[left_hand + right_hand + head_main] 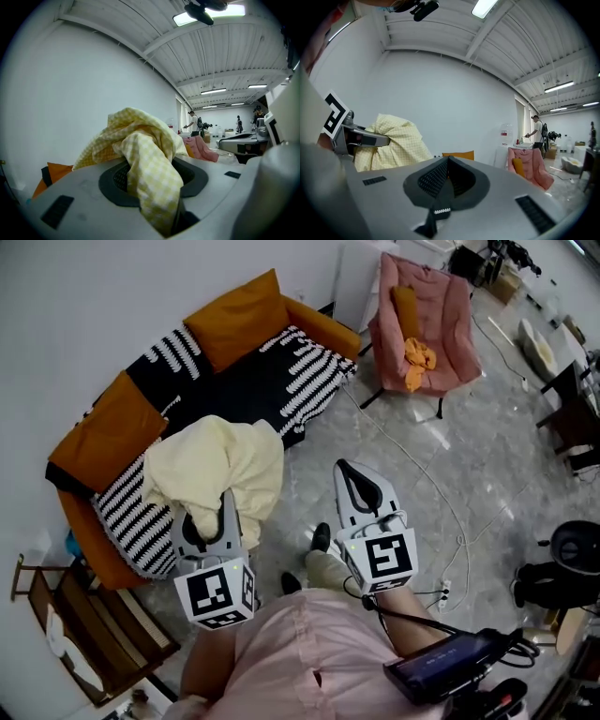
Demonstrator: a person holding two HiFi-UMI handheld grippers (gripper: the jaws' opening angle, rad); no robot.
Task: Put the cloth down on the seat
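A pale yellow checked cloth point(220, 463) is bunched up over the front of the sofa seat point(246, 381), which carries a black-and-white striped throw and orange cushions. My left gripper point(212, 514) is shut on the cloth's near edge. In the left gripper view the cloth point(145, 154) rises out of the shut jaws and droops over them. My right gripper point(353, 474) hangs over the grey floor to the right of the cloth, shut with nothing in it point(447, 163). The right gripper view shows the cloth point(396, 140) at the left.
A pink armchair point(441, 315) with an orange cloth on it stands at the back right. A white cable point(441, 493) snakes across the floor. A wooden rack point(80, 620) sits at the lower left, a black stool point(574, 549) at the right. My shoe point(321, 537) is between the grippers.
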